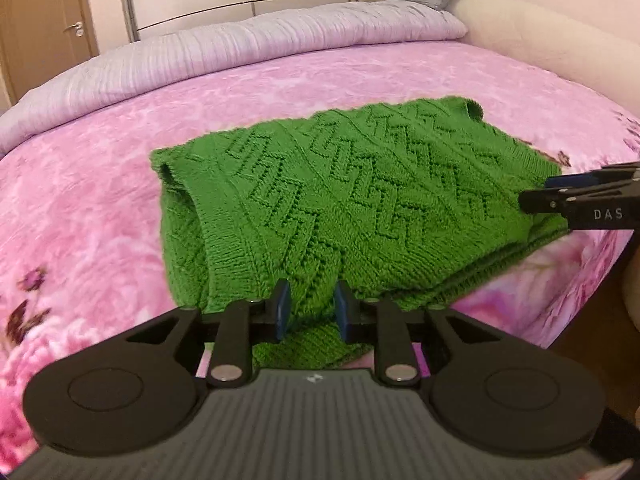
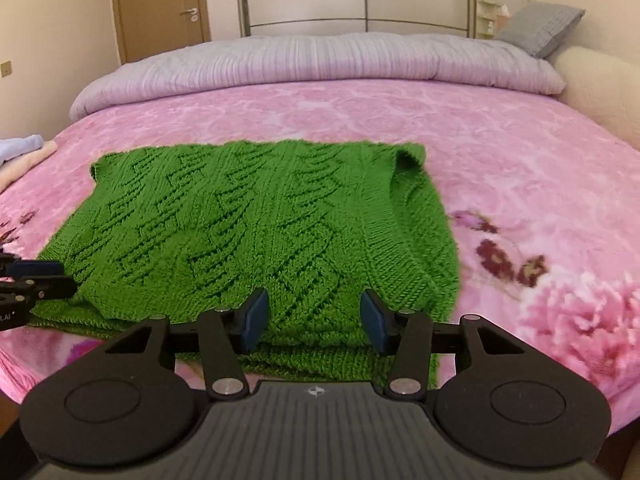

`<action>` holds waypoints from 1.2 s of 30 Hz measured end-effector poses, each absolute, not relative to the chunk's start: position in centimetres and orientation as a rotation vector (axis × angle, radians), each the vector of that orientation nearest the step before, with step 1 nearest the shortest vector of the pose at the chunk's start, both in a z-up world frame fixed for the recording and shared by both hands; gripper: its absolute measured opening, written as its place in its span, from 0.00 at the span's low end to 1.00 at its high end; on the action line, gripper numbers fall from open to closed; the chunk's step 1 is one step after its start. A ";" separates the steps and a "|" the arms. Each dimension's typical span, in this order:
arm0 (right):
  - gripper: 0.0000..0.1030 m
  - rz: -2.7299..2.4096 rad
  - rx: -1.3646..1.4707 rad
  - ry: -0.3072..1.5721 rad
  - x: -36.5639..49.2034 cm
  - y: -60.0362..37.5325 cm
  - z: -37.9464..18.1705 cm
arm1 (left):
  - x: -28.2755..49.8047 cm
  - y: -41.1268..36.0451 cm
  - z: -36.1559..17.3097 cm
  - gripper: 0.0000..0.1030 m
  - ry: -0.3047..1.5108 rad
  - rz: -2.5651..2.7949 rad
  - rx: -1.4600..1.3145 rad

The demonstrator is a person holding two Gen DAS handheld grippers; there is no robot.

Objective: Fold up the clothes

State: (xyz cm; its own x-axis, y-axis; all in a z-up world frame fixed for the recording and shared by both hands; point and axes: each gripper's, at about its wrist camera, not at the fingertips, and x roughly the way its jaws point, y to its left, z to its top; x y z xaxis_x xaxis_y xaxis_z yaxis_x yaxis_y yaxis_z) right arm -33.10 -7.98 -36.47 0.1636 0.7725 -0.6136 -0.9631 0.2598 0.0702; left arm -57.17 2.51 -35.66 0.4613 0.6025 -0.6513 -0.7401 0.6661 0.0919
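Folded green knitted sweater (image 1: 344, 200) on a pink floral blanket (image 1: 100, 208), left gripper (image 1: 310, 312) slightly parted, right gripper (image 2: 314, 316) wider apart, both holding nothing above its near edge.

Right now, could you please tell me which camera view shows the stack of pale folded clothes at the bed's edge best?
The right wrist view: the pale folded clothes lie at its far left edge, beside the green knitted sweater on the pink blanket. Only a cropped corner shows. The left wrist view shows none of them.

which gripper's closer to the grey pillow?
Right. The right gripper is at the sweater's near edge on the grey pillow's side; the left gripper is further away.
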 end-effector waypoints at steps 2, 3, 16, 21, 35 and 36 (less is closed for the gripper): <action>0.52 1.283 -0.348 0.580 -33.8 -8.4 -36.2 | -57.4 2.1 -35.4 0.24 0.696 0.852 -0.221; 0.53 1.285 -0.349 0.581 -33.8 -8.4 -36.4 | -57.5 2.1 -35.6 0.27 0.698 0.862 -0.226; 0.78 1.166 -0.284 0.713 -33.7 -11.1 -35.0 | -58.3 0.0 -34.5 0.40 0.741 0.948 -0.260; 0.86 1.139 -0.295 0.750 -34.7 -11.9 -33.7 | -57.8 -1.6 -33.4 0.47 0.766 0.981 -0.240; 0.86 1.113 -0.257 0.787 -35.6 -14.1 -32.3 | -58.1 -5.4 -31.2 0.57 0.767 1.023 -0.147; 0.86 1.113 -0.255 0.784 -35.7 -14.2 -32.2 | -58.2 -5.6 -31.1 0.57 0.766 1.026 -0.144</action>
State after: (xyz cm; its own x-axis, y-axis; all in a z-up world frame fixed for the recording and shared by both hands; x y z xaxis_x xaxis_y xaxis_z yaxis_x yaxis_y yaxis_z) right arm -35.68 -14.21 -32.18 0.2117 0.7047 -0.6772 -0.8749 0.4454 0.1901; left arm -58.20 -5.65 -31.13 0.2875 0.7167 -0.6354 -0.8126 0.5337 0.2343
